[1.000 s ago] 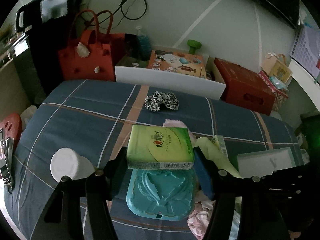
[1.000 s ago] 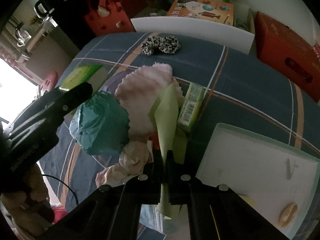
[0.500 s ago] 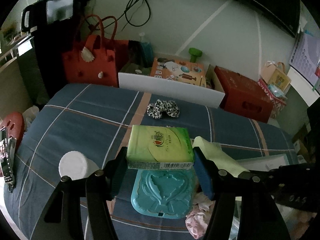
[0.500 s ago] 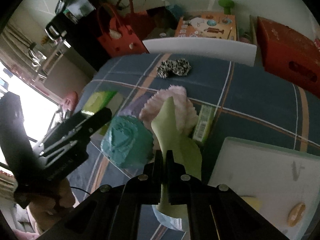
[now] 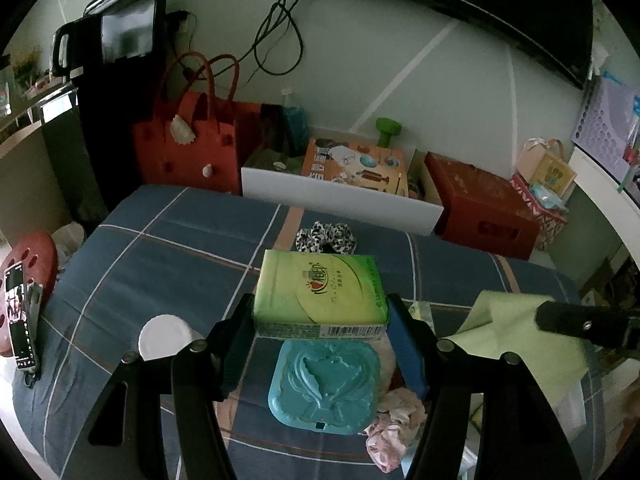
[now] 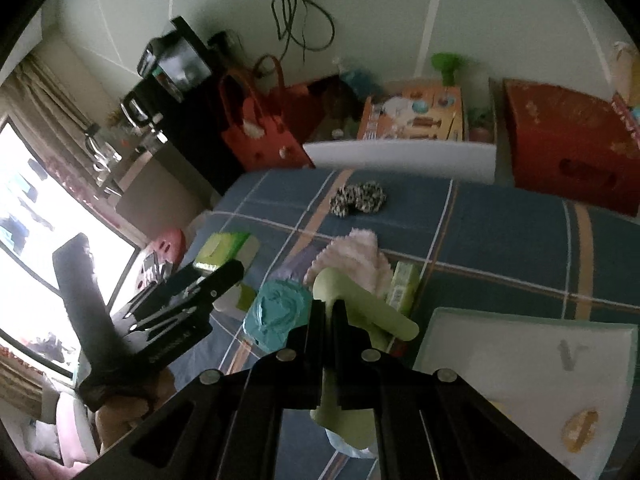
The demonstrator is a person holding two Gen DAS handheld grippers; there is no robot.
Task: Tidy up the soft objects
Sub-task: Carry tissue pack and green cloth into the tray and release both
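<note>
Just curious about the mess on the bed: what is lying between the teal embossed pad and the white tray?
In the right wrist view, a pink fluffy cloth and a small green packet lie between the teal pad and the white tray.

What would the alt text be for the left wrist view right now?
The left gripper clamps a green plastic-wrapped tissue pack above a blue plaid bedspread. Below the pack lie a teal embossed square pad and a crumpled pink cloth. At right, the right gripper holds up a pale green cloth.
</note>
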